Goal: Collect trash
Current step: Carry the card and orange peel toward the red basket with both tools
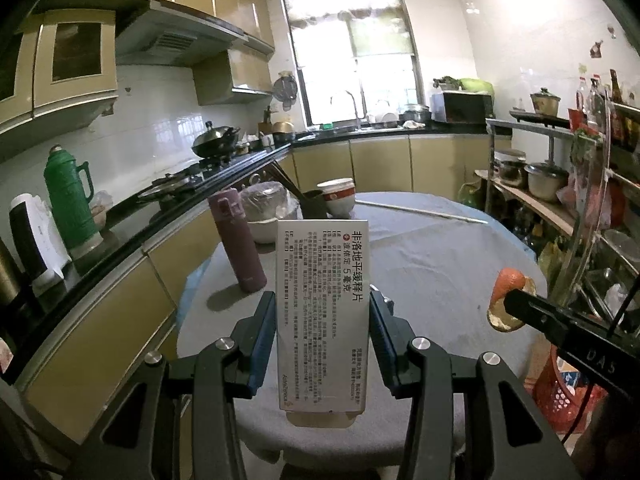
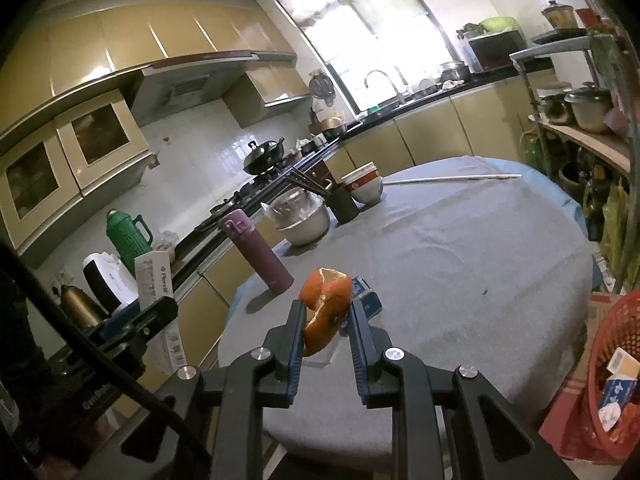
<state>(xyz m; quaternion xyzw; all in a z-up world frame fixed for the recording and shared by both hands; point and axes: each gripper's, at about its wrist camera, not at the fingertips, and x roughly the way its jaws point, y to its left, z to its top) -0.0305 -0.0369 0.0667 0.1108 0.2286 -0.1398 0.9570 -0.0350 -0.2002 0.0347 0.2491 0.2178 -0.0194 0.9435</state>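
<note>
My left gripper (image 1: 323,304) is shut on an upright silvery medicine box (image 1: 322,280) with printed text, its blue pads pressing both long sides above the grey-clothed round table (image 1: 440,272). In the right wrist view my right gripper (image 2: 327,309) is shut on a curled piece of orange peel (image 2: 325,300), held above the table's near edge. The same peel (image 1: 509,284) shows at the right of the left wrist view. A small blue box (image 2: 370,300) lies on the table just behind the right finger. The left gripper's box (image 2: 154,280) appears at the left of the right wrist view.
A red plastic basket (image 2: 612,344) with cartons in it stands on the floor to the right of the table. A purple flask (image 1: 240,240), covered bowls (image 1: 268,208), a chopstick holder and stacked bowls (image 1: 339,196) crowd the table's far left. Counter on the left, shelves on the right.
</note>
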